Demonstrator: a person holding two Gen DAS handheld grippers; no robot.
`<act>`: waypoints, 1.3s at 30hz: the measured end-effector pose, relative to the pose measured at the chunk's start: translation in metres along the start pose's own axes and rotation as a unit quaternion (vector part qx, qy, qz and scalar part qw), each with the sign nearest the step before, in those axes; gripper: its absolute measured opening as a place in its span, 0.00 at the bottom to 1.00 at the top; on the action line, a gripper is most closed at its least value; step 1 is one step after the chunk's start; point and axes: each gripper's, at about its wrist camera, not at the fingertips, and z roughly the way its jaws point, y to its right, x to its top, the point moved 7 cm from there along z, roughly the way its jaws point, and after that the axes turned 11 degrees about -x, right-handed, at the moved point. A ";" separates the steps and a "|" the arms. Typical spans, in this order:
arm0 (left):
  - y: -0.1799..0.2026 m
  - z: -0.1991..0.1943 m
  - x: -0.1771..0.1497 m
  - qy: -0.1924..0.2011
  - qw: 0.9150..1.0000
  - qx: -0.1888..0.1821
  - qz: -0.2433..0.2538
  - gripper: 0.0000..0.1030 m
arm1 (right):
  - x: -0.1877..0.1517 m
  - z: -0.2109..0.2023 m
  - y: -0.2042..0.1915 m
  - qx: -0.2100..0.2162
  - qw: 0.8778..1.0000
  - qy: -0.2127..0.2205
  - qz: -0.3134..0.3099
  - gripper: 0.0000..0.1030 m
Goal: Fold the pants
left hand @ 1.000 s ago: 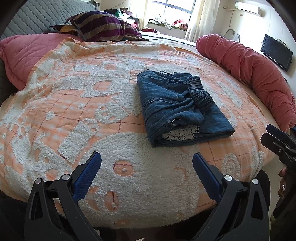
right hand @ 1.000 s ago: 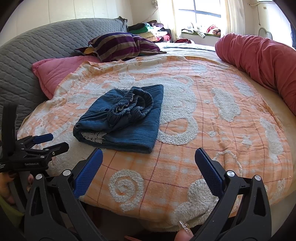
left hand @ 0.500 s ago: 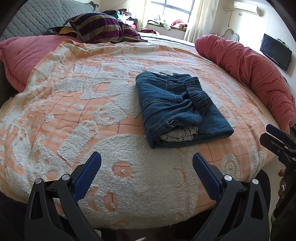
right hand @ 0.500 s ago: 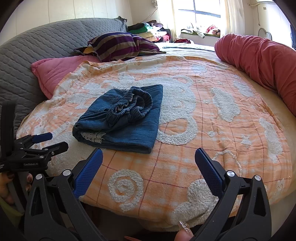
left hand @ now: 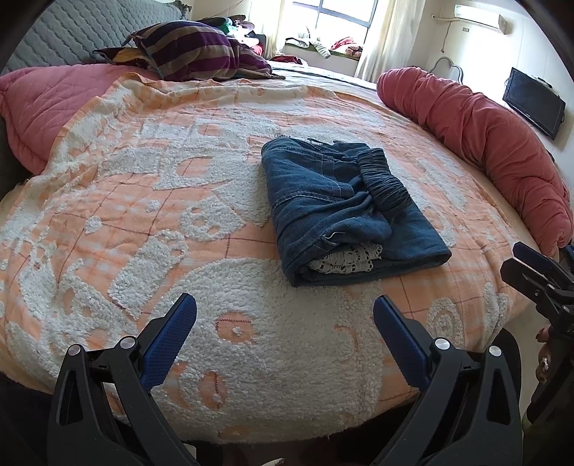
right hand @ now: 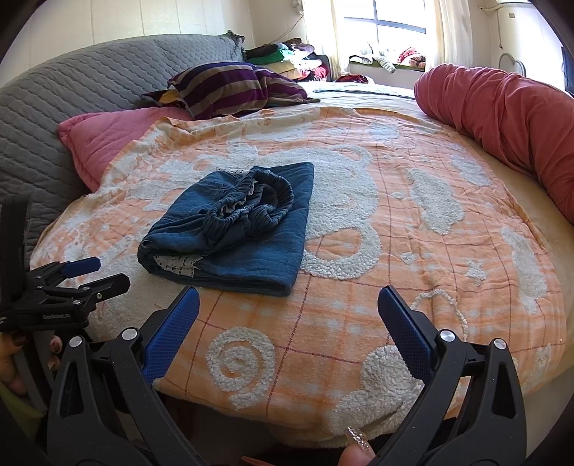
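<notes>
Nearest in the left wrist view, the left gripper (left hand: pixel 285 315) hangs over the near edge of the bed with its blue-padded fingers spread wide and nothing between them. The right gripper (right hand: pixel 288 308) sits the same way in its own view: jaws wide apart, empty, above the blanket's near hem. Each gripper shows at the edge of the other's view, held by a hand (right hand: pixel 14 358) with painted nails.

Just beyond both grippers, well clear of their fingertips, the pants (left hand: pixel 344 211) lie folded into a compact dark-denim bundle on the blanket (left hand: pixel 143 200). From the left gripper they sit ahead and slightly right; from the right gripper, ahead and to the left. The gathered elastic waistband (left hand: pixel 384 182) rests on top, and a strip of white lace (left hand: pixel 344 258) peeks out of the near open end of the fold.

The blanket is orange check with raised white fleecy patterns and covers a round bed. Farther back, a pink quilted pillow (right hand: pixel 107 139) lies at the left, a striped purple cushion (right hand: pixel 229 86) behind it against a grey quilted headboard (right hand: pixel 71 93). A long red bolster (left hand: pixel 484 143) curves along the right edge. Beyond are a bright window (right hand: pixel 387 21), piled clothes (right hand: pixel 287 61), and a wall-mounted dark screen (left hand: pixel 534 102).
</notes>
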 end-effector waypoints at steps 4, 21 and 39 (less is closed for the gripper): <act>0.000 0.001 0.000 0.000 1.000 -0.001 0.000 0.96 | 0.001 0.000 -0.002 0.000 1.000 0.000 0.000 0.91; -0.003 0.003 -0.001 -0.004 1.000 -0.009 -0.008 0.96 | 0.004 0.001 0.008 -0.011 1.000 0.000 0.002 0.91; -0.078 -0.006 0.052 -0.008 0.992 0.067 -0.102 0.96 | 0.021 0.026 0.077 -0.057 0.997 -0.010 0.050 0.91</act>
